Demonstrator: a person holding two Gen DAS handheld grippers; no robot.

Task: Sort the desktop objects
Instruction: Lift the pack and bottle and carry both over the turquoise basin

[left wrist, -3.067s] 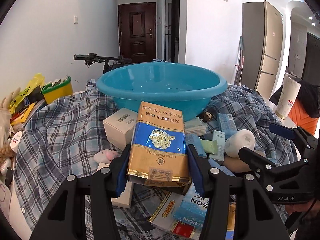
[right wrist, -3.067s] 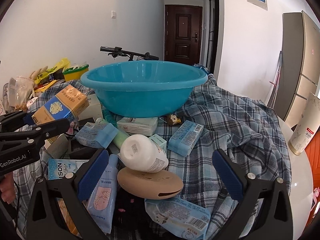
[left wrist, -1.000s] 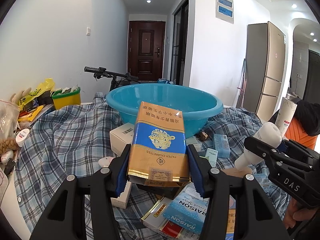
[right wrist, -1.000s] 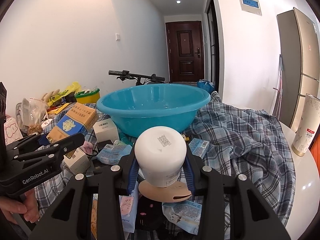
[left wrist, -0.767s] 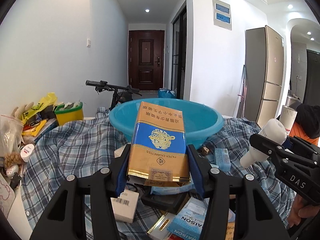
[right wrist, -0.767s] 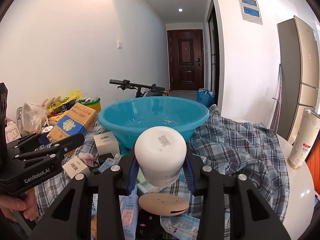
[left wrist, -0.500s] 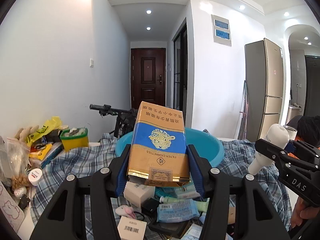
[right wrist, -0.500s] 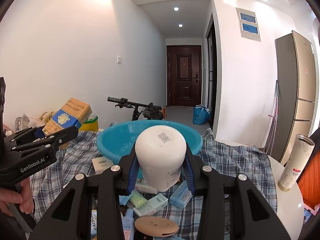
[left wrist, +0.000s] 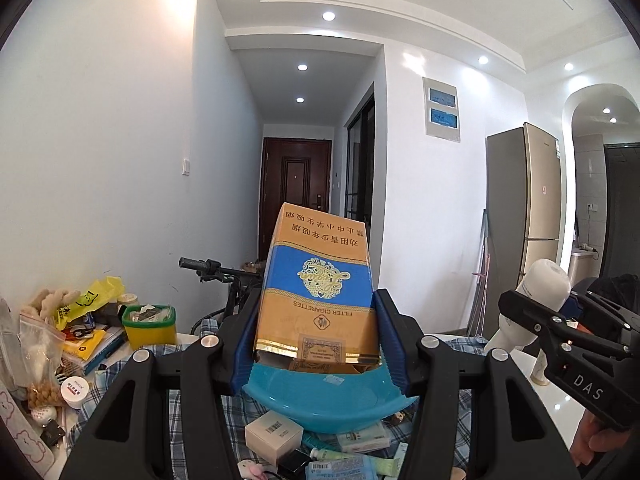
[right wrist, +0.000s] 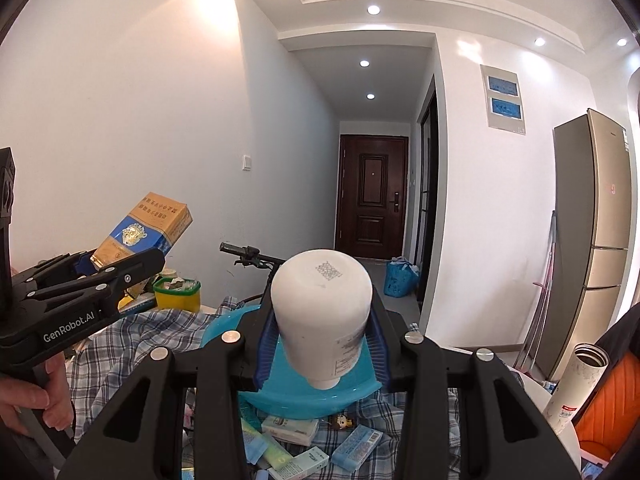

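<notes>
So the left tool has its blue pads clamped on the lower sides of a gold-and-blue cigarette carton, which sticks out forward and up between the fingers, held in the air above the blue basin. The right tool is squeezed onto a white bottle the same way, pads on either side of its body, flat bottom facing the camera and the cap end pointing down toward the basin.

Writing I can make out: the carton says "FILTER CIGARETTES", printed upside down as held, with a row of Chinese characters near the far end and a gold crest on the blue band. The bottle's base has a small square code printed on it, and the label text on its side is too blurry to read. From the right wrist view the left tool's side reads "GenRobot.AI"; from the left wrist view the right tool shows "DAS".

Both tools point roughly level, just a bit downward, side by side over the cluttered tabletop with its plaid cloth. A hand wraps the left tool's handle low in the right view.
</notes>
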